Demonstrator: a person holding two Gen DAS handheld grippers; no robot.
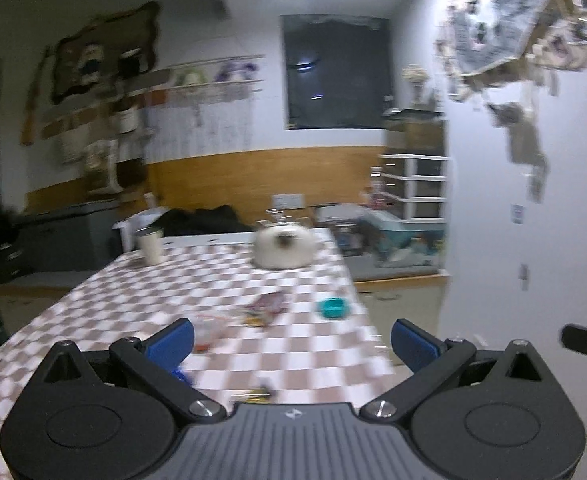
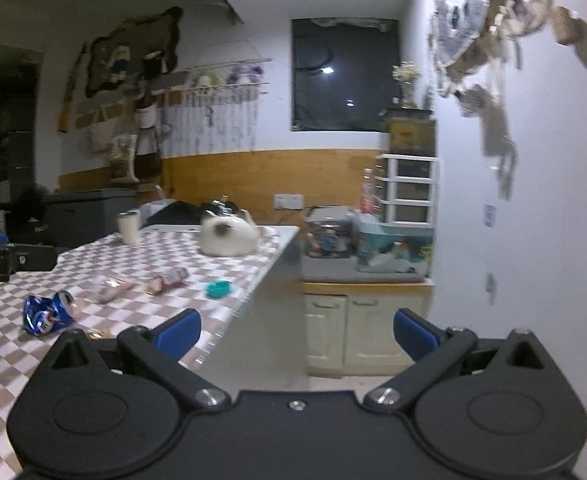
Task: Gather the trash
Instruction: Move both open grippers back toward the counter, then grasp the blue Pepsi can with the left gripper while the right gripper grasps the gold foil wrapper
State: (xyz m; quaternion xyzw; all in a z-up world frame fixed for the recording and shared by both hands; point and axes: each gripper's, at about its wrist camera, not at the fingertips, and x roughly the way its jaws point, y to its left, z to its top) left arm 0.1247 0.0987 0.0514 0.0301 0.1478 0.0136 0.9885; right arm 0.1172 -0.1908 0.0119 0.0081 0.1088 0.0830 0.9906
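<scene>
The left gripper (image 1: 292, 340) is being held wide open over the checkered table (image 1: 93, 300), nothing gripped or touched. Ahead of its fingers, a dark snack wrapper (image 1: 268, 306) and a teal cap (image 1: 332, 307) are lying. The right gripper (image 2: 296, 330) is likewise being held fully spread and empty, past the table edge; a crumpled blue wrapper (image 2: 47, 314) is lying to its left.

Both wrist views above checkered table (image 1: 221, 280), facing far wall.
</scene>
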